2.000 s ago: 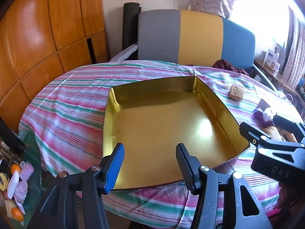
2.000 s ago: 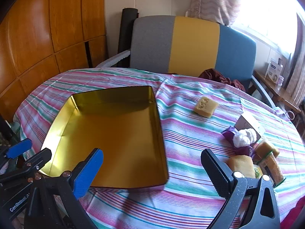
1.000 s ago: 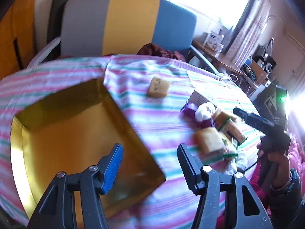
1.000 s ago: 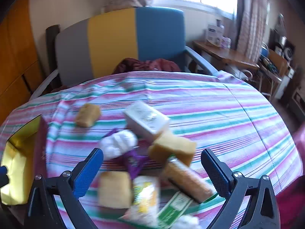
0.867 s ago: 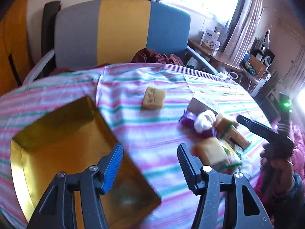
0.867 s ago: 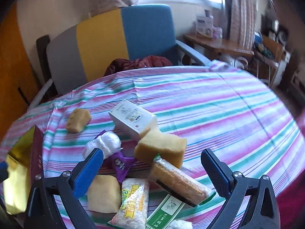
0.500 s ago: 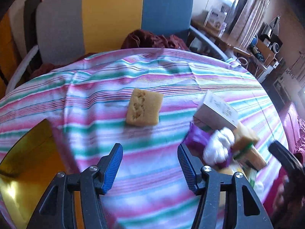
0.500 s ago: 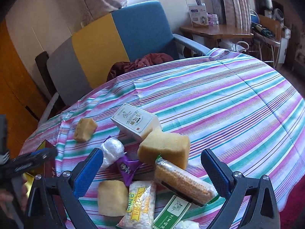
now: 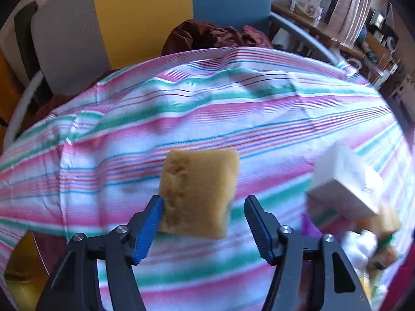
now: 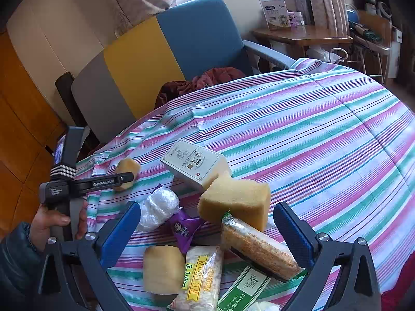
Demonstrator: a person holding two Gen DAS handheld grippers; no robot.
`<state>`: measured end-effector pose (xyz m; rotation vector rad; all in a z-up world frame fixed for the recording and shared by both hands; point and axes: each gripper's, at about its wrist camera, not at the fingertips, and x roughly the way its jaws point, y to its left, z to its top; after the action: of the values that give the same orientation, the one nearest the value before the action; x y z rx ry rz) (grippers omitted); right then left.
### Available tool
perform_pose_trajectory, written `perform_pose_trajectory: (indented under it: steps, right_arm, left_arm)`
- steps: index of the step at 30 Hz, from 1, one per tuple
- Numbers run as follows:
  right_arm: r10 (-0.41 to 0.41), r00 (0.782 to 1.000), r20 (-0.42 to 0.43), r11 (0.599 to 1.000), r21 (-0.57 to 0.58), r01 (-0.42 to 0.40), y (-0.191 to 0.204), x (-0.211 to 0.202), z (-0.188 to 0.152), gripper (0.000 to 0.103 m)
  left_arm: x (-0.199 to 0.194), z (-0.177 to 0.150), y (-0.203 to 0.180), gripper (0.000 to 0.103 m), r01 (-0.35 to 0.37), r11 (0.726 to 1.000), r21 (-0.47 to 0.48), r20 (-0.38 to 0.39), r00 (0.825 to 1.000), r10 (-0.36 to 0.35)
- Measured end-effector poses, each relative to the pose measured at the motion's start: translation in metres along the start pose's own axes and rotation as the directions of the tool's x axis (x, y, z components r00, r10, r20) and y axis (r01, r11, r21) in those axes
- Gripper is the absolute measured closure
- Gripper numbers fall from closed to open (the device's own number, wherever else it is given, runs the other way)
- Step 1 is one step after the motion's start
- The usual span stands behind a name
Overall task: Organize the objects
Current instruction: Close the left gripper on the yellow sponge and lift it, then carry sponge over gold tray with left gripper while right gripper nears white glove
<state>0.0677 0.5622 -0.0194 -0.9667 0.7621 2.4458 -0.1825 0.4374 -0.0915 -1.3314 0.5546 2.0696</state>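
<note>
A tan sponge block (image 9: 198,191) is seen lying alone on the striped tablecloth (image 9: 233,108), toward the table's far edge by the armchair (image 9: 145,13), framed between the fingers of the left gripper (image 9: 203,223), whose jaws are opening without pressing it. Nearer the front edge, a heap of snack packets (image 10: 256,246), a white box (image 10: 194,162) and a larger sponge (image 10: 236,202) is straddled by the right gripper (image 10: 207,233), its jaws spread wide and closed on nothing.

both wrist views steep, close over tablecloth (image 9: 259,119); share sponge (image 9: 199,191).
</note>
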Motion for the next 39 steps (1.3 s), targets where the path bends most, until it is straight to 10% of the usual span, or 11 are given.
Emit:
perform_pose_trajectory:
  steps: [5,30,39]
  right_arm:
    - [-0.010,1.000,0.005,1.000,-0.013,0.010,0.002,0.000,-0.001,0.000]
    - [-0.015,0.999,-0.040,0.984,-0.177,0.008,0.032,0.012,-0.012,0.000]
    - [0.103,0.984,-0.142,0.994,-0.018,-0.107,0.012,0.005,-0.014,0.005]
  left_arm:
    - [0.004,-0.010,0.027,0.076,0.028,0.995,-0.091,0.004,1.000,-0.027]
    - [-0.143,-0.143,0.019,0.078,0.185,0.979,-0.079,0.230,0.960,-0.163]
    - [-0.172,-0.184,0.027,0.078,0.195,0.978,-0.073,0.266,0.949,-0.169]
